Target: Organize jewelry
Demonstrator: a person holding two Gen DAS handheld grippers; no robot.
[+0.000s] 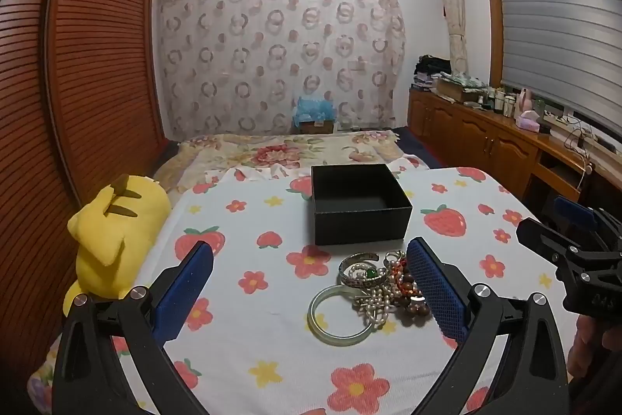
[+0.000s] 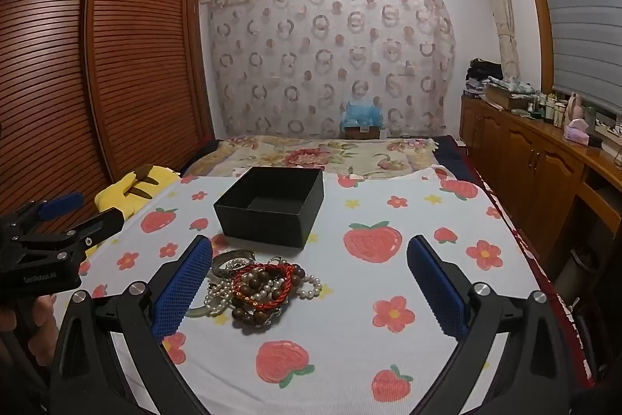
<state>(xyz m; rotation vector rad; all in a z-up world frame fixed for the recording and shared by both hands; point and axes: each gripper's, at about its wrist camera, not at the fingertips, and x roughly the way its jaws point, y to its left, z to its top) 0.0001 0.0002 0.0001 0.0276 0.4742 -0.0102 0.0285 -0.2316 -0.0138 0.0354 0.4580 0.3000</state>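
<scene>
Jewelry [image 1: 379,292] lies heaped on a strawberry-print cloth [image 1: 248,333], just inside the left gripper's [image 1: 311,279] right finger and beside the right gripper's [image 2: 309,279] left finger. Both grippers stand spread wide, grasping nothing. A pale bangle [image 1: 342,316] lies flat at the heap's near-left edge. Beyond the fingertips sits an open black box [image 1: 359,205], mouth upward, one corner turned toward the right gripper.
</scene>
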